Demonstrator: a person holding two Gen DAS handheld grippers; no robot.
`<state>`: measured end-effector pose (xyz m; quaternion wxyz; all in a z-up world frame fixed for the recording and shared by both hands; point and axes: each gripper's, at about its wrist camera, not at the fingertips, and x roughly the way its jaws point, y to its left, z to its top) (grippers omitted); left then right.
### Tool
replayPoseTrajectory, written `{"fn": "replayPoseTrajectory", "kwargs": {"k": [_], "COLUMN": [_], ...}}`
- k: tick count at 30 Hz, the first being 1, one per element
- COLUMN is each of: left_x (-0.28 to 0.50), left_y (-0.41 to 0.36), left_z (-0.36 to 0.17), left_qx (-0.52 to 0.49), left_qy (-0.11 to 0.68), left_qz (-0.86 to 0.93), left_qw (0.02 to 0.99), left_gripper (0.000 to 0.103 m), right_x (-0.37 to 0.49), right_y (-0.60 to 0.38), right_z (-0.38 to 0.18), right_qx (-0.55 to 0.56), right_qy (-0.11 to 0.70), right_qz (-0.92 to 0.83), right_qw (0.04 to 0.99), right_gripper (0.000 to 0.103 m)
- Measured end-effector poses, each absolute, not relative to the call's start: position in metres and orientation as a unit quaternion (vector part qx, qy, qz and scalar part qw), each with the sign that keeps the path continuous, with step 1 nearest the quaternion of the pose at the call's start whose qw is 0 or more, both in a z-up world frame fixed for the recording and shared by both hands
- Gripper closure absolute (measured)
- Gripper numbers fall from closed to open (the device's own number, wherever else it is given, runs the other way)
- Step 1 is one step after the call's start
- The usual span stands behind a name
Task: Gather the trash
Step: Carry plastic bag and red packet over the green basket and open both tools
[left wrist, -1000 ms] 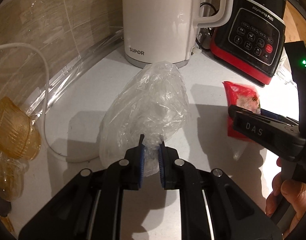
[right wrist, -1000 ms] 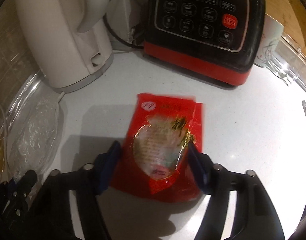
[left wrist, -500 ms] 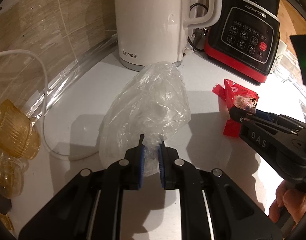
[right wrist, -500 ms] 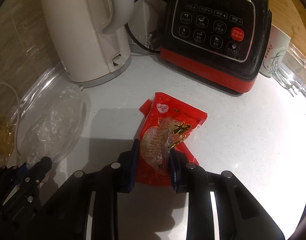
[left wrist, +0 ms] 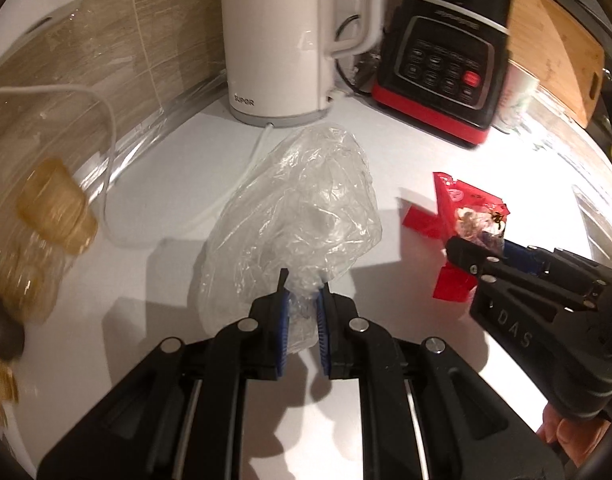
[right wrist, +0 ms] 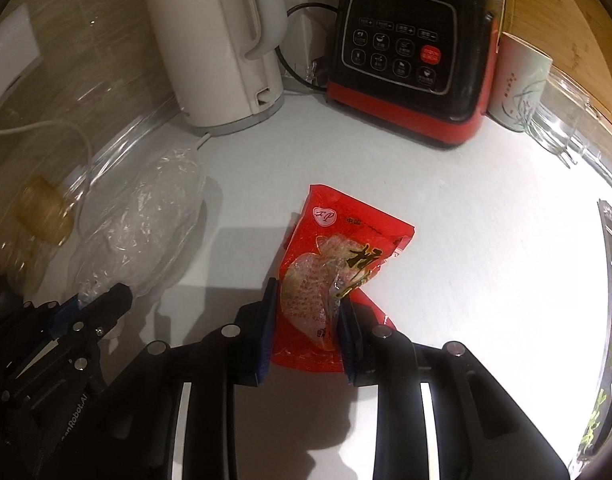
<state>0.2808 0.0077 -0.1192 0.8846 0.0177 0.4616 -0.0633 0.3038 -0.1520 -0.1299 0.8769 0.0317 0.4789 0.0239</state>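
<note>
Right wrist view: right hand-held gripper [right wrist: 306, 316] clenched on red snack packet [right wrist: 337, 268], long axis running toward blender [right wrist: 413, 56]; left hand-held gripper [left wrist: 302, 308] clamps clear plastic bag [left wrist: 302, 216] nr kettle [left wrist: 278, 40], both just above surface [right wrist: 485, 220].

Home kitchen — kettle [left wrist: 280, 40], blender [right wrist: 415, 56], tiled wall [left wrist: 146, 32].
</note>
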Motion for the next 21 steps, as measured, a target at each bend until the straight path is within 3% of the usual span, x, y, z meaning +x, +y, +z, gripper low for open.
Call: {"fn": "replayPoseTrajectory", "kwargs": {"k": [8, 21], "left_x": [0.184, -0.013], "left_y": [-0.014, -0.100], "left_z": [-0.091, -0.063], "left_qx": [-0.003, -0.012], "left_qy": [0.449, 0.439], "left_qz": [-0.054, -0.074], "left_qw": [0.892, 0.895], "left_gripper": [0.091, 0.091], "right_x": [0.208, -0.021], "right_y": [-0.170, -0.267], "right_z": [-0.099, -0.065], "right_qx": [0.027, 0.012], "right_qy": [0.458, 0.424], "right_qz": [0.058, 0.062], "right_qw": [0.886, 0.903], "right_gripper": [0.075, 0.074]}}
